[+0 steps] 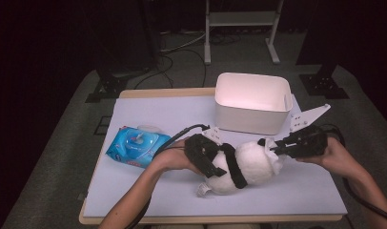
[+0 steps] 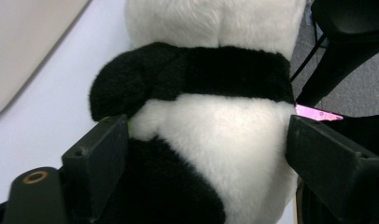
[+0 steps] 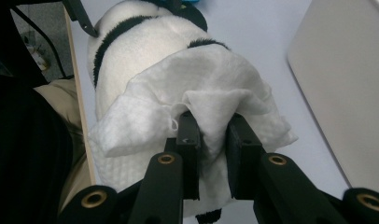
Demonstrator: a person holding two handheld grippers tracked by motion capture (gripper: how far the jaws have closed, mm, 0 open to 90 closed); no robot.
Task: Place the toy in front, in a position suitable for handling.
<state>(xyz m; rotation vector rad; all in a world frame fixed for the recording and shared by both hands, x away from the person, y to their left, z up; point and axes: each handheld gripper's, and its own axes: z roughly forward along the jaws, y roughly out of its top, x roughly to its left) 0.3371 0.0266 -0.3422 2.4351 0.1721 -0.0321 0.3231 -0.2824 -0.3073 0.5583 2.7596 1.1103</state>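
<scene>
A plush panda (image 1: 244,164) lies on its side on the pale tabletop (image 1: 148,191), near the front edge, between the person's two hands. The left claw (image 1: 211,160) straddles the toy's body from the left: in the left gripper view its jaws stand wide on either side of the white and black belly (image 2: 211,140), the left pad up against the fur, the right one at the toy's flank; whether that one presses I cannot tell. The right claw (image 1: 276,149) comes in from the right at the panda's head end. In the right gripper view its jaws are drawn narrow and pinch a fold of a white wet wipe (image 3: 197,112), which drapes over the toy's head and lies against the fur. Behind the panda, further back on the tabletop, stands a white bin (image 1: 252,102), close to the toy but apart from it. A blue pack of wipes (image 1: 134,145) lies to the left, just beyond the left hand (image 1: 175,157).
</scene>
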